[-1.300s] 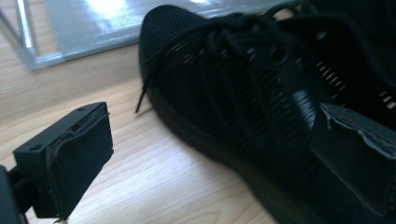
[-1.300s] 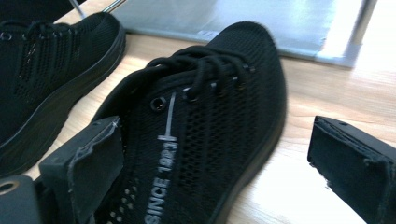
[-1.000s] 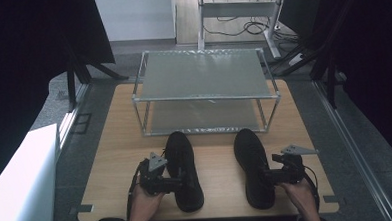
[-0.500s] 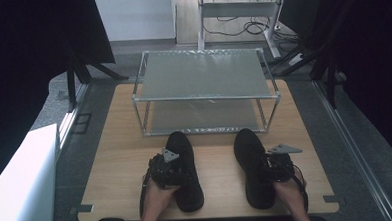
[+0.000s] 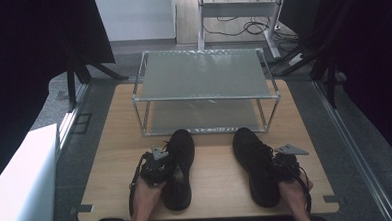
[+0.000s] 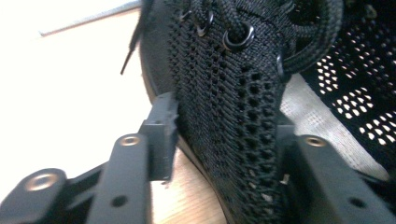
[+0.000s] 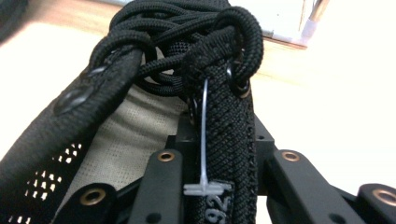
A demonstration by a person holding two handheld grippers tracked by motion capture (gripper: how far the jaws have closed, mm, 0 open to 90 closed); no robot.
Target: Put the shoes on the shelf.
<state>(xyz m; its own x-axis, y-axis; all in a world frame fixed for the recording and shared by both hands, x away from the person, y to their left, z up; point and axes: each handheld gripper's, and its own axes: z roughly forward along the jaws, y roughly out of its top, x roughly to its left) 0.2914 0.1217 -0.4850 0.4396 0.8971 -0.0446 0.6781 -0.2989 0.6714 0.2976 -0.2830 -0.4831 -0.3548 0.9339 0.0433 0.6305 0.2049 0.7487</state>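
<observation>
Black left shoe [image 5: 178, 167]: collar wall clamped within left gripper [image 5: 159, 167]. Black right shoe [image 5: 256, 164]: collar wall pinched within right gripper [image 5: 281, 166].

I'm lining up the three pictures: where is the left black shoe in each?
High view: left black shoe lies lower centre-left on the wooden table.
Left gripper view: its mesh side wall sits centre, between the jaws.
Right gripper view: top-left corner, possibly its edge; too blurred.
Shared landmark: the wooden table.
</observation>
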